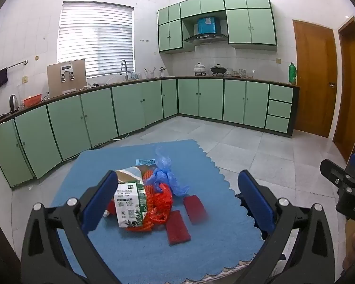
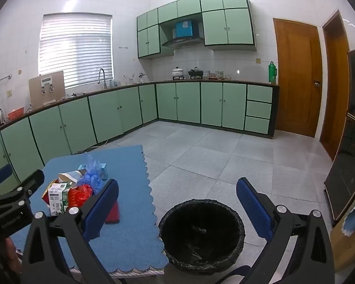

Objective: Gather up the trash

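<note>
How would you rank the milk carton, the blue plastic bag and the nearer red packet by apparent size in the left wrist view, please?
1. Milk carton, clearly the largest.
2. and 3. Blue plastic bag and nearer red packet look alike; the bag is crumpled and lies farther away, so I would not rank them.

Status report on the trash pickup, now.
Left gripper open over the trash pile, right gripper open above the bin. Carton, bags and red packets lie untouched on the blue cloth. Nothing in the way.

Black left gripper (image 1: pixel 177 194), right gripper (image 2: pixel 177 197), blue padded jaws, silver screws
</note>
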A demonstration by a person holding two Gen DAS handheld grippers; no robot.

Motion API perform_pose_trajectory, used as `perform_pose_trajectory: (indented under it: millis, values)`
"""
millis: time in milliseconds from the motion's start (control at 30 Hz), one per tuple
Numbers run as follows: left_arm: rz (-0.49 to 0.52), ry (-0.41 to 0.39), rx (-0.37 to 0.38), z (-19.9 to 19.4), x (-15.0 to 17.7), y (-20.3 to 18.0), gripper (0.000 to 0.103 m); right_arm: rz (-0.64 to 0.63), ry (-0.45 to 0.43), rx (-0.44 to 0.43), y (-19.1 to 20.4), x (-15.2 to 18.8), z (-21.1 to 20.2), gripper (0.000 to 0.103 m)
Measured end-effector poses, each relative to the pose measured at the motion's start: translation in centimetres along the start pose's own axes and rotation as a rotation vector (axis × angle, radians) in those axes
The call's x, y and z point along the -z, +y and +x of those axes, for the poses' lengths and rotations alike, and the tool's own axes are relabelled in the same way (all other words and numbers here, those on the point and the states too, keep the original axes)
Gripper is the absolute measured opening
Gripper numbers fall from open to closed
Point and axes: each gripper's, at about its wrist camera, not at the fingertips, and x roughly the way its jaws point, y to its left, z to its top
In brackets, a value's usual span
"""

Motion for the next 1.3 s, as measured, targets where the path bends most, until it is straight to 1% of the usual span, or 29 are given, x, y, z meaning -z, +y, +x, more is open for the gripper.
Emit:
perform_pose_trajectory:
  millis: [200,233,400,1300]
  values:
    - [-0.021,0.003,-0.012,-0.38,-0.01,0.41,0.098,0.005,-0.008,-0.002,0.0,0.0,-0.04,0.097]
    - [-0.01,0.002,-0.01,-0.37,-0.15,-0.05,0.098,0.004,-0.01,-0.002,0.01,0.01,-0.06,0.097]
    - [-0.009,0.008,-0.013,0.32,0.15,0.17,0.098,0.003,-0.009,0.0,0.04,0.01,-0.04,0.097]
    - [-0.008,0.008,-0.016,0.42,0.01,0.64,0.098,0.007,-0.009,-0.003,0.13,0.09,-0.13,0.097]
